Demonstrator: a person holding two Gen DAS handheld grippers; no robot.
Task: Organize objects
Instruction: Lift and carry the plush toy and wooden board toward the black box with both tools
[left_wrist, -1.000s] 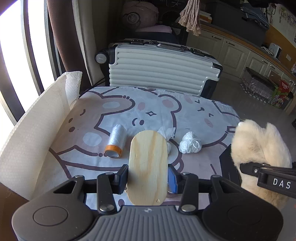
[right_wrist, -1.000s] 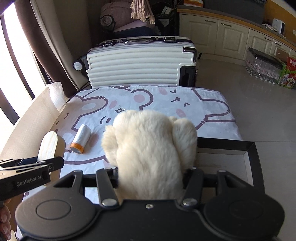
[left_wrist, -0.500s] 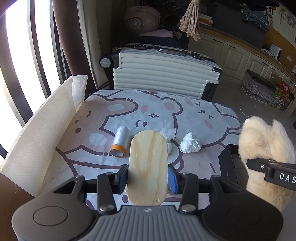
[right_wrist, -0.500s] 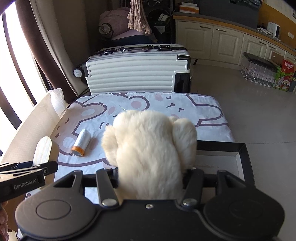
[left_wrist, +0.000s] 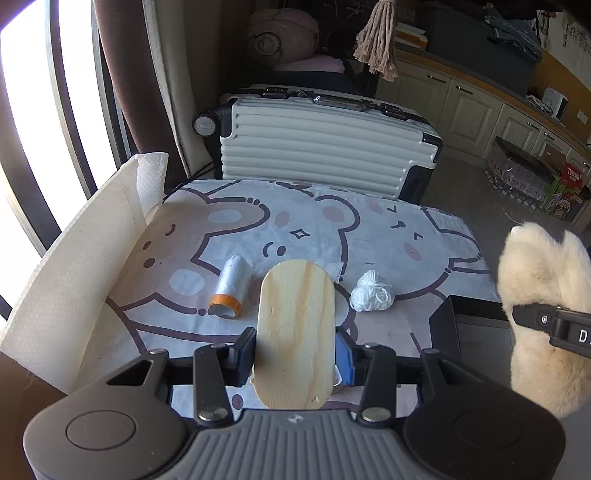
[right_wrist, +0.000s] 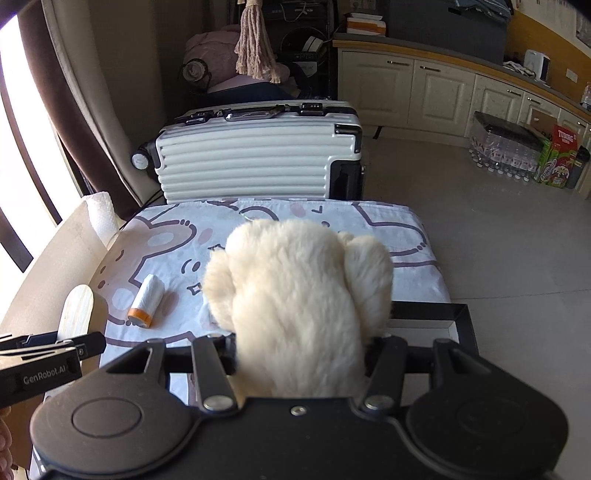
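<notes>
A white ribbed suitcase (left_wrist: 328, 147) is lying on its side at the far end of a worktop (left_wrist: 236, 229) that is wearing a cloth printed with cartoon bears. A tall sheet of white paper towel (left_wrist: 74, 266) is standing along the worktop's left edge, beside the window. A black open box (right_wrist: 428, 317) is sitting at the worktop's near right corner.

The right claw (right_wrist: 301, 354) is gripping a cream plush toy (right_wrist: 299, 295) between its two fingers, holding it in the air above the near right part of the worktop, just beside the black box. The left claw (left_wrist: 295, 350) is gripping a flat oval wooden board (left_wrist: 295, 332), which is standing upright between its pads above the near middle of the worktop.

A small roll of white bags with an orange end (left_wrist: 231, 286) is lying on the cloth just left of the board. A little bundle of white string (left_wrist: 371, 295) is resting on the cloth to the board's right, apart from the roll. A crumpled bit of clear wrapping (left_wrist: 334, 269) is peeking out behind the board's top edge.
</notes>
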